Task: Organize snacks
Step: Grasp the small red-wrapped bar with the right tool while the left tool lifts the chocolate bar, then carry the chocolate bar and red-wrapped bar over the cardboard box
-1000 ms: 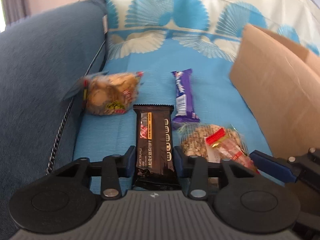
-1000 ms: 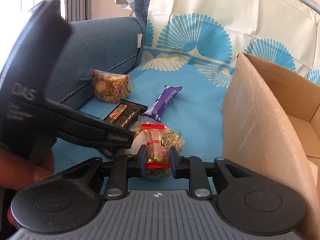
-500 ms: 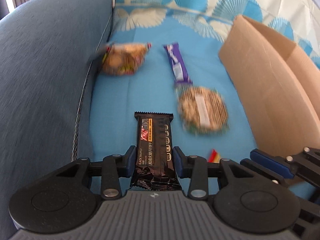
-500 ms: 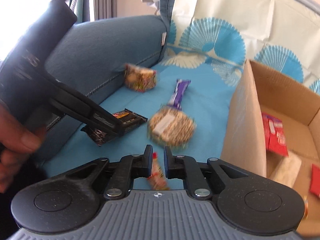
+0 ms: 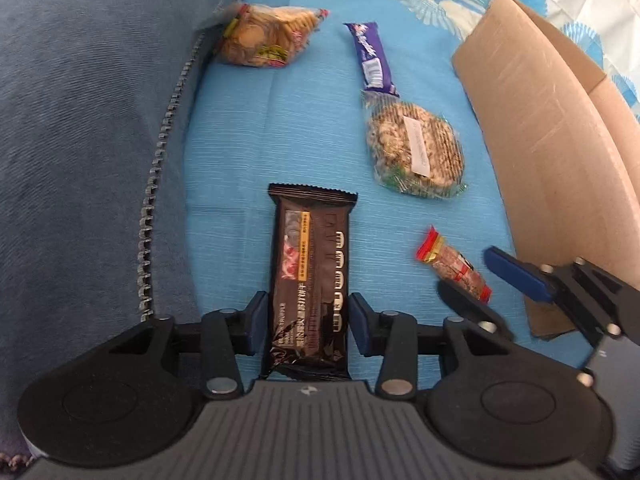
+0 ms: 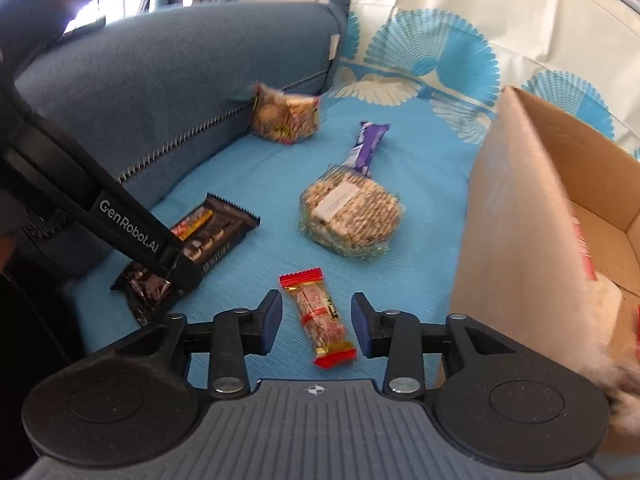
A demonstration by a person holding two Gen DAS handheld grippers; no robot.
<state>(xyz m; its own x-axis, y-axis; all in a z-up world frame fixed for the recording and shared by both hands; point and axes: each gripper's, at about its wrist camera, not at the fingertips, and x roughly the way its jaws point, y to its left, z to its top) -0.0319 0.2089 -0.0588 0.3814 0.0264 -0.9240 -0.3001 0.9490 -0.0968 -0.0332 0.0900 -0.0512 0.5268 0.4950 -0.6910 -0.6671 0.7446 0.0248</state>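
Observation:
My left gripper (image 5: 306, 322) is shut on a black chocolate bar (image 5: 312, 276) and holds it above the blue sofa cover; the bar also shows in the right wrist view (image 6: 200, 240). My right gripper (image 6: 316, 326) is open, and a small red-ended candy (image 6: 322, 318) lies on the cover between its fingers, apart from both. The candy also shows in the left wrist view (image 5: 454, 264). A round seed cake (image 6: 352, 214), a purple bar (image 6: 368, 146) and a biscuit pack (image 6: 286, 118) lie farther back.
An open cardboard box (image 6: 516, 200) stands on the right with red and white snack packs inside. The dark blue sofa arm (image 6: 160, 80) rises on the left. A patterned cloth (image 6: 440, 40) covers the sofa back.
Both grippers have lifted and drawn back. My left gripper carried the black bar up. My right gripper opened and let go of the red candy, which now lies on the cover.

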